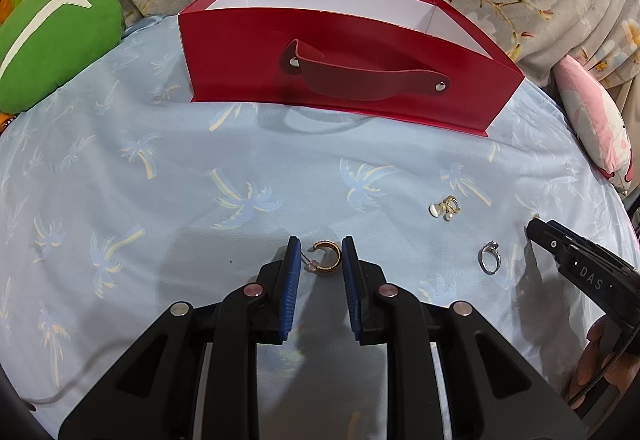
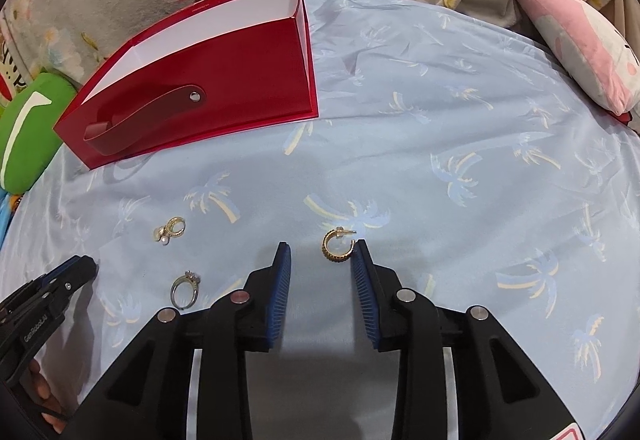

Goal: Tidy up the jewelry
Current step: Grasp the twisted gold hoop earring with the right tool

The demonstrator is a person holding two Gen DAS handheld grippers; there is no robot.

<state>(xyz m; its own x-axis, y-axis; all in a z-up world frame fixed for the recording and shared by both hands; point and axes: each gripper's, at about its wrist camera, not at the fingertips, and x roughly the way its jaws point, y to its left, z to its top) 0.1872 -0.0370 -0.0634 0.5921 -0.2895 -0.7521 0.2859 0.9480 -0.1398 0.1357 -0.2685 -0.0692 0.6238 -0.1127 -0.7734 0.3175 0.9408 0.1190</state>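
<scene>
Lettering "DAS" on right tool [image 1: 534, 230], "GenRobot.AI" on left tool [image 2: 86, 264]

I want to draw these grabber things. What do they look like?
Each hand-held gripper is black plastic with two fingers tipped by ribbed blue pads and round silver pins at the joints. The left hand-held gripper has small white lettering on its side, and so does the right hand-held gripper. A thin black cable runs beside one.

The red box's [image 1: 340, 52] floor is hidden behind its front wall, and the pink cushion [image 2: 580, 44] runs off the frame's edge.
</scene>
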